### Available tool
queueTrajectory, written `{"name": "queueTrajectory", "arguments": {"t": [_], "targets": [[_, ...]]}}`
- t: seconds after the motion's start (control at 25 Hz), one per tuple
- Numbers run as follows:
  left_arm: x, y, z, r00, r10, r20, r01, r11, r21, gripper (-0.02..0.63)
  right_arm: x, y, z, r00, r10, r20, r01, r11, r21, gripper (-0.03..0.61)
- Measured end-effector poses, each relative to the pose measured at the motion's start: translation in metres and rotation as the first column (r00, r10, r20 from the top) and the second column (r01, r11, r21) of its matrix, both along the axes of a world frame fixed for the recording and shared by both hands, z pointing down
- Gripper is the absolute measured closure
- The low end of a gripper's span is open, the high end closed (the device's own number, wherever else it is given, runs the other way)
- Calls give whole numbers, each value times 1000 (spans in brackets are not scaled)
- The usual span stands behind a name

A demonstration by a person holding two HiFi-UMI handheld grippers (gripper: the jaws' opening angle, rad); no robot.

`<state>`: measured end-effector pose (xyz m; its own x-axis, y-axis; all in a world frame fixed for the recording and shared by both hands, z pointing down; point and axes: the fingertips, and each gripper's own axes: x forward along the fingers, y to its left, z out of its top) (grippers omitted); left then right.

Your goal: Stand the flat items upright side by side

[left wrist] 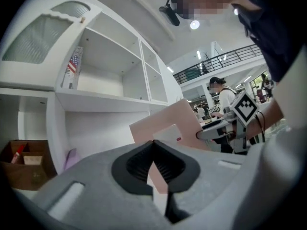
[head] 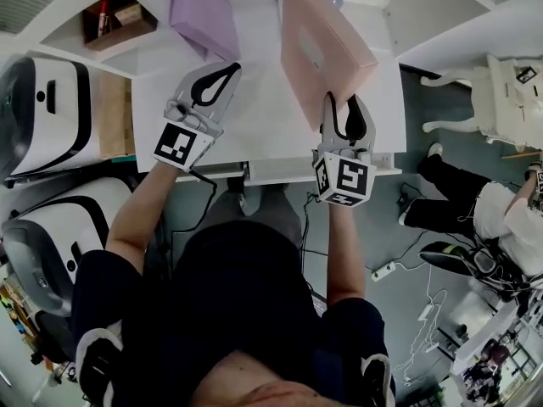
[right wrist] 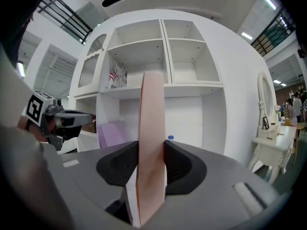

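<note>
Gripping the pink flat box (head: 322, 45) by its near edge, the right gripper (head: 344, 100) holds it upright over the white desk (head: 254, 130); the left gripper (head: 222, 73) is closed, empty.

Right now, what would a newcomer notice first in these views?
The big pink flat box draws the eye first, clamped on edge in the right hand-held gripper over the white desk. Next comes the purple flat item at the desk's back left, with the left hand-held gripper shut and empty just in front of it.
</note>
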<state>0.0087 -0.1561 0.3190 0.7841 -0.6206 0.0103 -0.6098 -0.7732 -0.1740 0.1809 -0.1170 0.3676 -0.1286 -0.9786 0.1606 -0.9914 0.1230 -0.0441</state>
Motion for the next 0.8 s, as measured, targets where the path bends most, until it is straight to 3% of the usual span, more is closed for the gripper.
{"name": "queueTrajectory", "arguments": {"t": [0.44, 0.8], "targets": [[-91, 14, 2, 970, -242, 9, 242, 969, -43, 612, -53, -53, 0, 993, -81, -84, 84, 996, 31, 420], [-142, 16, 5, 935, -354, 3, 354, 934, -57, 614, -88, -89, 16, 984, -112, -136, 116, 993, 22, 420]]}}
